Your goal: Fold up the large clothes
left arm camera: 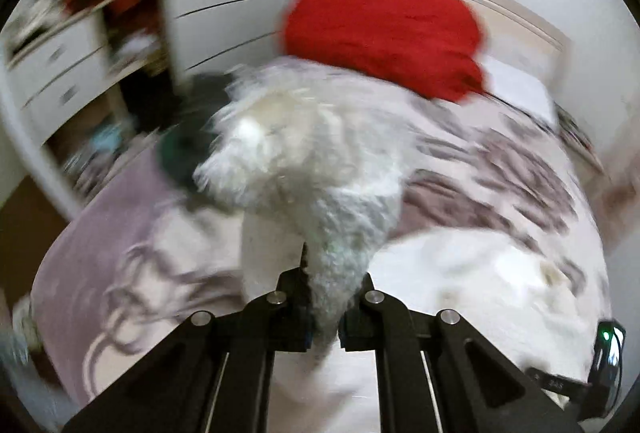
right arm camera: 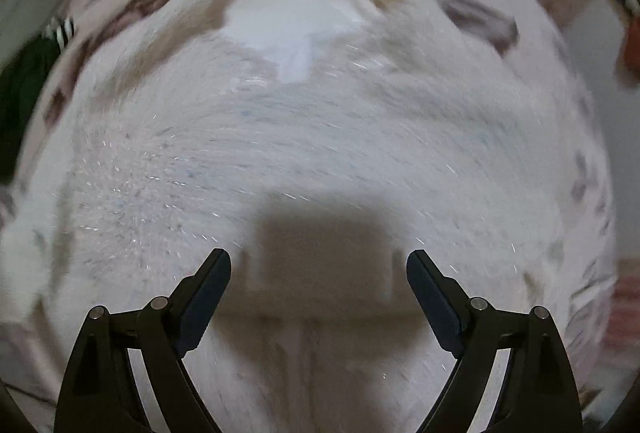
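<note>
The left gripper [left arm camera: 320,297] is pinching a lifted fold of a fluffy white garment [left arm camera: 312,169], which stands up straight ahead of it above the bed [left arm camera: 120,233]. The right gripper [right arm camera: 319,265] is spread wide and empty, hovering just over the same garment's flat part, which stretches away in front of it. Fleecy, thick and pale, it looks blurred. A red cloth [left arm camera: 384,33] lies beyond.

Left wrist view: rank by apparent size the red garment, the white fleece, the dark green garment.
1. White fleece, though it hangs close to the lens from the left gripper, so it looks inflated.
2. Red garment.
3. Dark green garment, mostly hidden.
</note>
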A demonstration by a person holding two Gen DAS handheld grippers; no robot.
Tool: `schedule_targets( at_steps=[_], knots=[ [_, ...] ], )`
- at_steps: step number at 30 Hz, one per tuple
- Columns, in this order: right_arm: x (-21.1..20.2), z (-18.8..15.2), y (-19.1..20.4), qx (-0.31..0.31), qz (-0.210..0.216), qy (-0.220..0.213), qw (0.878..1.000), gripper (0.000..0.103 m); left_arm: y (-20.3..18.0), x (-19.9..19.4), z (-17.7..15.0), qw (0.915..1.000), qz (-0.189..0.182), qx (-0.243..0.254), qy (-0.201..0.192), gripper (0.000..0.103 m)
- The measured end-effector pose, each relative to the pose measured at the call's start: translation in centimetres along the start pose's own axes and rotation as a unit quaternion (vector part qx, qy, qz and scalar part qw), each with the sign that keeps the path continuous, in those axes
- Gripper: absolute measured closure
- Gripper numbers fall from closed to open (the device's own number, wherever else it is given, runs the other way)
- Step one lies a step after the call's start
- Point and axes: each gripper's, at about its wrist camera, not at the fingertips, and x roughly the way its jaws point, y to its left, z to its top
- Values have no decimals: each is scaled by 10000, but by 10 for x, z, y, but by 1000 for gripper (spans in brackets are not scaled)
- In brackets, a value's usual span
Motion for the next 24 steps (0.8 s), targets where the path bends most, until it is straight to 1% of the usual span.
schedule_targets(
  at_steps=[1, 3, 4, 7, 8, 11, 12, 14, 15, 16, 17, 18, 19, 20, 21, 23, 24],
  knots=[
    [-2, -1, -15, 121, 118, 51, 9998, 12, -44, 0, -3, 9993, -229, 293, 17, 97],
    [-10, -6, -59, 442, 410, 192, 9980, 12, -110, 2, -15, 9956, -647, 672, 123, 97],
    [-14, -10, -80, 559, 447, 257, 9971, 12, -135, 4, -21, 9932, -823, 799, 195, 97],
    [-25, -17, -136, 788, 390, 295, 9957, 12, -228, 16, -54, 9800, -1404, 1271, 604, 97],
    [-30, -21, -158, 860, 289, 268, 9955, 12, -261, 21, -70, 9733, -1592, 1449, 794, 97],
    [-36, -31, -211, 1067, 76, 262, 9939, 12, -326, 38, -111, 9586, -1781, 1816, 1279, 96],
    [-36, -34, -228, 1166, 21, 295, 9927, 12, -340, 42, -120, 9548, -1787, 1894, 1433, 95],
    [-32, -36, -257, 1365, 34, 364, 9900, 12, -365, 55, -146, 9443, -1727, 2137, 1810, 92],
    [-31, -38, -269, 1448, 77, 393, 9887, 12, -374, 60, -156, 9417, -1618, 2227, 1934, 81],
    [-30, -39, -284, 1582, 158, 422, 9864, 12, -378, 62, -162, 9400, -1588, 2271, 1991, 71],
    [-30, -41, -294, 1687, 234, 425, 9845, 12, -383, 63, -164, 9379, -1607, 2312, 2025, 66],
    [-30, -42, -304, 1799, 315, 427, 9823, 12, -383, 61, -167, 9366, -1612, 2354, 2033, 49],
    [-30, -41, -314, 1912, 395, 422, 9799, 12, -379, 57, -168, 9355, -1632, 2371, 2050, 26],
    [-32, -43, -320, 2002, 470, 407, 9778, 12, -376, 52, -166, 9361, -1665, 2344, 2026, 19],
    [-34, -41, -329, 2159, 639, 378, 9736, 12, -371, 51, -164, 9374, -1653, 2314, 2007, 16],
    [-37, -35, -340, 2380, 983, 325, 9657, 12, -358, 42, -157, 9413, -1573, 2218, 1999, 16],
    [-40, -33, -341, 2458, 1156, 291, 9620, 12, -343, 35, -153, 9453, -1460, 2131, 1994, 16]
  ],
)
